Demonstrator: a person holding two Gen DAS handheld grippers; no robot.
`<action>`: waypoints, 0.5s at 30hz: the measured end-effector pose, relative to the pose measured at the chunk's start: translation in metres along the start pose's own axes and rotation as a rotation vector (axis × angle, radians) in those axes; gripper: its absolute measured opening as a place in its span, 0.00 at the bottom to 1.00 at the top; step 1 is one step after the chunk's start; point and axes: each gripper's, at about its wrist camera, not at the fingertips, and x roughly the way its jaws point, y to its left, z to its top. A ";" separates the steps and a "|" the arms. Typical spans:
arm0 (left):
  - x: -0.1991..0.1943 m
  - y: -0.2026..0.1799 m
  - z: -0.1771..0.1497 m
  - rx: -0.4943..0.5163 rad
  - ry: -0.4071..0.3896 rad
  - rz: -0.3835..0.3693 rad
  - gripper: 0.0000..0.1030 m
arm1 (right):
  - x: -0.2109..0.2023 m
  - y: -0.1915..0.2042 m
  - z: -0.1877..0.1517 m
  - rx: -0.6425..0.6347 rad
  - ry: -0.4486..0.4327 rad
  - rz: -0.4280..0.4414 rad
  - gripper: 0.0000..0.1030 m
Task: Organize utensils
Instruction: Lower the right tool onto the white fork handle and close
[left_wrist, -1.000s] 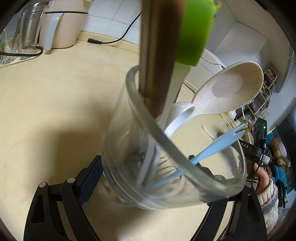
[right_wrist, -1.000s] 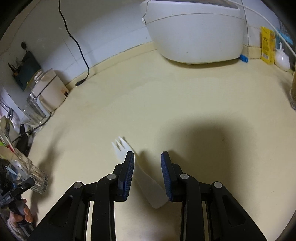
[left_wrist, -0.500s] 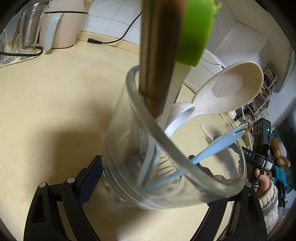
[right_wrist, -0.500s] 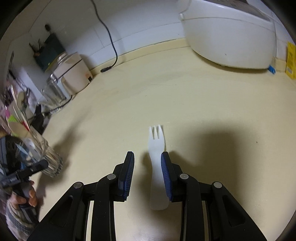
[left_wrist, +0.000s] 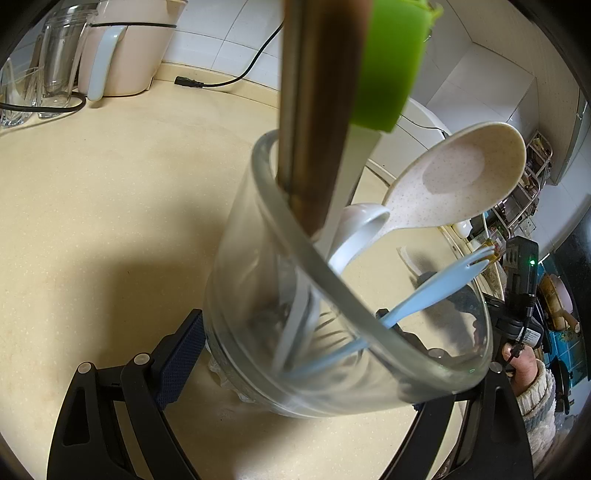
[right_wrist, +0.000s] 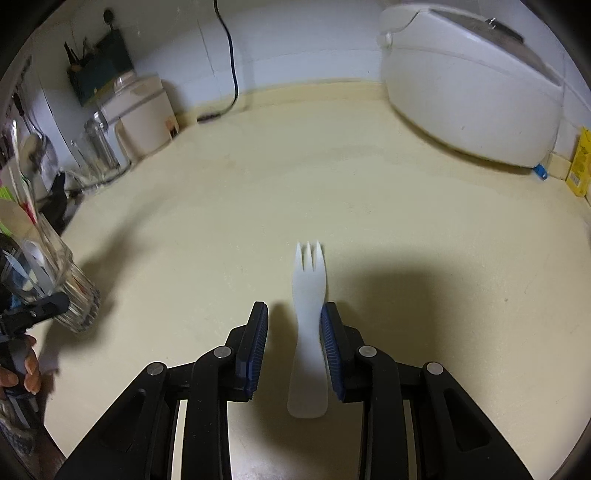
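Note:
My left gripper (left_wrist: 306, 373) is shut on a clear glass (left_wrist: 332, 317), which stands tilted toward the camera. In the glass are a speckled cream spoon (left_wrist: 454, 181), a pale blue fork (left_wrist: 436, 288), a white spoon (left_wrist: 358, 229), a green-handled tool (left_wrist: 391, 62) and a brown handle (left_wrist: 314, 110). A white plastic fork (right_wrist: 308, 314) lies flat on the cream counter (right_wrist: 406, 221), tines pointing away. My right gripper (right_wrist: 293, 308) hangs open over its handle, which runs lengthwise between the fingers, close to the right pad. The glass (right_wrist: 62, 288) shows at far left in the right wrist view.
A large white rice cooker (right_wrist: 472, 92) fills the back right. A cream appliance (right_wrist: 144, 114), glass jars (right_wrist: 99, 147) and a black power cable (right_wrist: 229, 74) stand along the back left wall. A yellow packet (right_wrist: 581, 162) sits at the right edge.
My right gripper has shifted and rolled, so the white fork, slanted before, now lies straight between the fingers. The left gripper and glass have not moved.

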 end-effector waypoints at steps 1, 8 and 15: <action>0.000 0.000 0.000 0.000 0.000 0.000 0.88 | 0.002 0.002 0.001 -0.010 0.009 -0.006 0.29; 0.000 0.000 0.000 0.000 0.000 0.000 0.88 | 0.008 0.029 0.000 -0.142 0.023 -0.022 0.25; 0.000 0.000 0.000 0.000 0.000 0.000 0.88 | 0.007 0.044 -0.004 -0.190 0.030 0.018 0.25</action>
